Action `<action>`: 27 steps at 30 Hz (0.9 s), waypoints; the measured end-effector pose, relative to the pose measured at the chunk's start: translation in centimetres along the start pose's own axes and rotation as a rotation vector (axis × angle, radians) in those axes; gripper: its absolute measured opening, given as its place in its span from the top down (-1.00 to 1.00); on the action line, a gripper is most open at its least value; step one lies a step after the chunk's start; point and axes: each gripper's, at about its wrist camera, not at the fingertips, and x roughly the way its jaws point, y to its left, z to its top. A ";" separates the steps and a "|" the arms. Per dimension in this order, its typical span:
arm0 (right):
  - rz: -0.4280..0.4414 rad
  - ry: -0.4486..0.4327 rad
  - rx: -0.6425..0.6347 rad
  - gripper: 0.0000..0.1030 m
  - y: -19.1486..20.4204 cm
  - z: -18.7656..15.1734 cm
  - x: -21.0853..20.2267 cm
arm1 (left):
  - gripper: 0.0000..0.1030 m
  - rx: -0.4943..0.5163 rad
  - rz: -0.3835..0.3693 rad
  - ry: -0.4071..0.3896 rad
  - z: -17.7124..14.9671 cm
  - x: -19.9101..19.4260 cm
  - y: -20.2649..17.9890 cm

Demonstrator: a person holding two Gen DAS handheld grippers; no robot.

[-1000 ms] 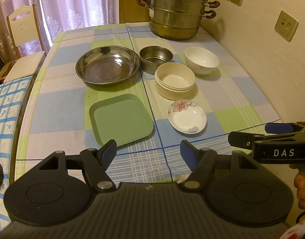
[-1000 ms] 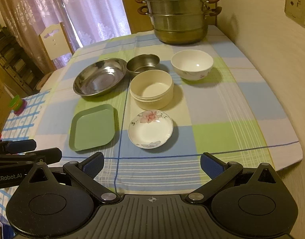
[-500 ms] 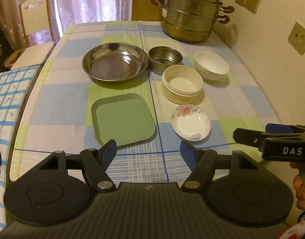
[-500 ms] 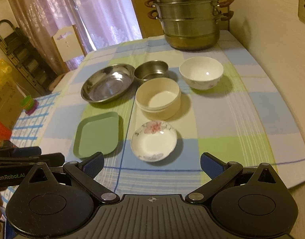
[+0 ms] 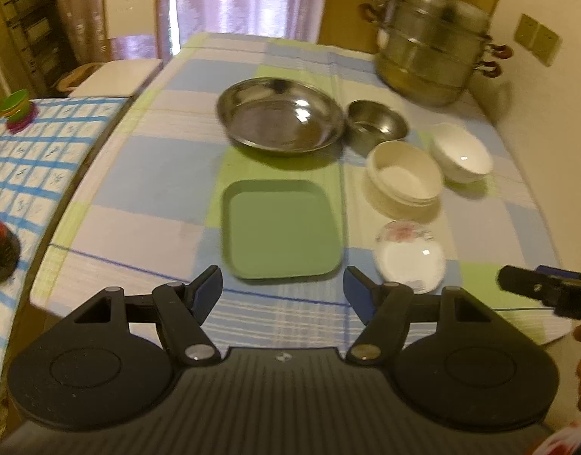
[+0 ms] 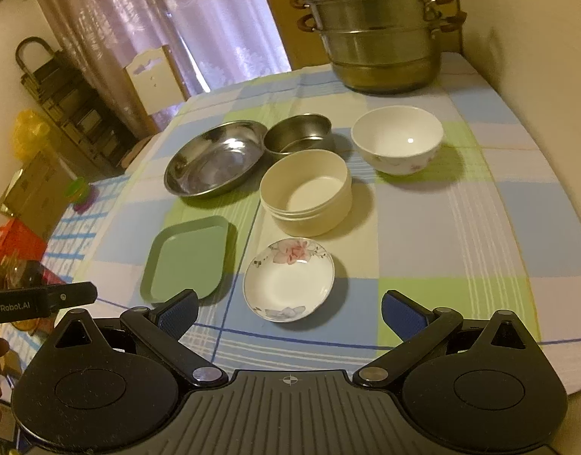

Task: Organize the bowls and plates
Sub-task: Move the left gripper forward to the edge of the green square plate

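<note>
Floral saucer (image 6: 289, 280) sits at 12 o'clock off right tongs (image 6: 289, 309), green plate (image 5: 281, 229) ahead of left tongs (image 5: 283, 290); both tongs wide, empty, above tabletop (image 6: 480, 227).

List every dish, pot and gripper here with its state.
Steel plate: empty, upright.
Steel bowl: empty, upright.
White bowl: empty, upright.
Cream bowl: empty, upright.
Green plate: empty, flat.
Floral saucer: empty, flat.
Steamer pot: lidded.
Left gripper: open, empty.
Right gripper: open, empty.
</note>
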 end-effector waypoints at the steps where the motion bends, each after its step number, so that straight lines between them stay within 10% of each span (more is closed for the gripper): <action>1: 0.007 0.001 0.002 -0.84 -0.1 -0.1 0.2 | -0.33 -0.003 0.011 0.001 -0.1 0.2 0.2; 27: 0.118 0.064 -0.060 0.02 4.6 1.8 11.0 | 0.14 0.030 -0.025 0.076 1.9 11.0 5.4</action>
